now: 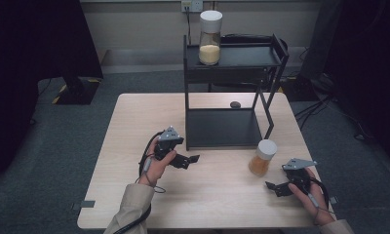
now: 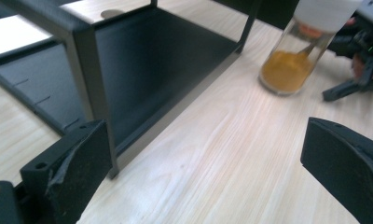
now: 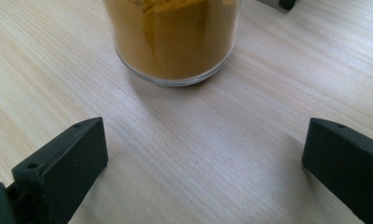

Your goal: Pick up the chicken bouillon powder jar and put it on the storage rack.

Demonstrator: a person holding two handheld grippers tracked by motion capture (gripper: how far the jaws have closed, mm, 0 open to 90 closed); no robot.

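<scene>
I had both grippers' jaws spread wide, holding nothing; the right gripper (image 1: 277, 186) faced the orange-powder jar (image 1: 262, 158) on the table (image 1: 134, 126) beside the black shelf (image 1: 222, 127); the left gripper (image 1: 192, 160) hovered apart.

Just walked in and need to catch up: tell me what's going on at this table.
A person sits at a wooden table with a gripper in each hand. Both are open and hold nothing. The right gripper points at a jar of orange powder standing on the table beside a black two-tier shelf, apart from it. The left gripper hovers near the shelf's front left corner. A second jar, with pale yellow contents, stands on the top tier.
</scene>
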